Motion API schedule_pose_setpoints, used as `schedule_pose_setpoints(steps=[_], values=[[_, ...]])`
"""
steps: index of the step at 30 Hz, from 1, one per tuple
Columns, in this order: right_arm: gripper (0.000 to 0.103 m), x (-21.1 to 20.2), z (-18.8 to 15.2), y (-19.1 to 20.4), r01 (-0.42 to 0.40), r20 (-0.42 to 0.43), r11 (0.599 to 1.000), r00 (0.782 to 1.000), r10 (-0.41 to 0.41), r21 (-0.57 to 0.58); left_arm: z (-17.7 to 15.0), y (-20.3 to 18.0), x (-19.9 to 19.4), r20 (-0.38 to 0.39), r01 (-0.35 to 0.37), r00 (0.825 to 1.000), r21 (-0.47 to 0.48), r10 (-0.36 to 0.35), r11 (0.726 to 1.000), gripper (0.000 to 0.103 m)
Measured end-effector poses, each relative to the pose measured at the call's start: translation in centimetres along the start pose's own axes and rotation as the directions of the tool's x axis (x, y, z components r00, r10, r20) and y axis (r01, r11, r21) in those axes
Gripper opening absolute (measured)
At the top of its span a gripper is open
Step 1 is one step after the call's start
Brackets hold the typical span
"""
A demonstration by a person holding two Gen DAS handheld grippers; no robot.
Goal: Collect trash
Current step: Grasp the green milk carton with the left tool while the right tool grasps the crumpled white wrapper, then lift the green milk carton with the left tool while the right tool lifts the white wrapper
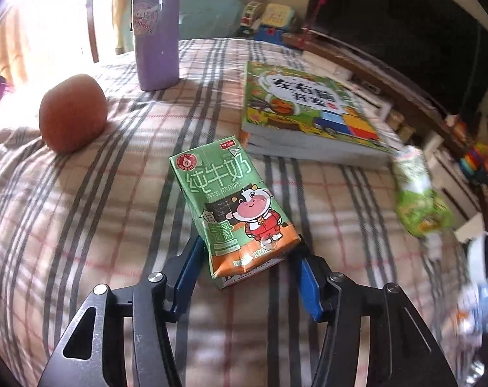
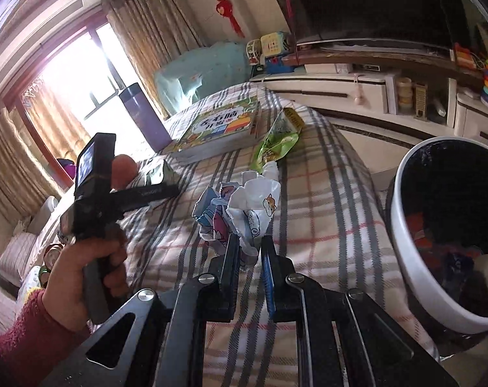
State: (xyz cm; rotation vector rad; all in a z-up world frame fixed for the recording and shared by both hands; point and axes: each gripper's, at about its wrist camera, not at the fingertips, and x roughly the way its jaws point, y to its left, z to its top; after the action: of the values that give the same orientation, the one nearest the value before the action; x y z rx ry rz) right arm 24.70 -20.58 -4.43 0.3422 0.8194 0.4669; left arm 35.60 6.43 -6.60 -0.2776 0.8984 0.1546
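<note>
A green milk carton [image 1: 234, 200] with a cartoon cow lies on the plaid cloth. My left gripper [image 1: 249, 251] has its blue pads against both sides of the carton's near end. In the right wrist view, my right gripper [image 2: 249, 242] is shut on a crumpled white and blue printed wrapper [image 2: 244, 213], held above the cloth. A green snack bag [image 2: 276, 142] [image 1: 418, 200] lies beyond it, near the table's right edge. The white bin [image 2: 405, 225] with a black liner stands right of the table with some trash inside.
A stack of colourful books [image 1: 308, 106] [image 2: 221, 125] and a purple bottle [image 1: 157, 32] stand at the far side. A brown round fruit [image 1: 73, 116] sits at the left. A person's hand [image 2: 89, 264] in a red sleeve holds the left gripper. A low cabinet with toys lies behind.
</note>
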Motion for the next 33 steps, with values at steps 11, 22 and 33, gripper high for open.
schedule_pose_setpoints(steps=[11, 22, 33], values=[[0.013, -3.1, 0.6, -0.3, -0.020, 0.057, 0.999, 0.998, 0.021, -0.025, -9.6, -2.3, -8.1, -0.103, 0.316, 0.949, 0.288, -0.299, 0.904, 0.053], [0.013, -10.0, 0.2, -2.1, 0.090, 0.140, 0.995, 0.987, -0.084, -0.032, -13.0, -1.0, -9.8, -0.115, 0.321, 0.947, 0.285, -0.300, 0.903, 0.054], [0.013, -13.5, -1.7, -2.9, 0.107, 0.179, 0.994, 0.978, -0.106, 0.005, -14.9, -2.4, -11.8, -0.104, 0.276, 0.961, 0.314, -0.256, 0.909, 0.069]])
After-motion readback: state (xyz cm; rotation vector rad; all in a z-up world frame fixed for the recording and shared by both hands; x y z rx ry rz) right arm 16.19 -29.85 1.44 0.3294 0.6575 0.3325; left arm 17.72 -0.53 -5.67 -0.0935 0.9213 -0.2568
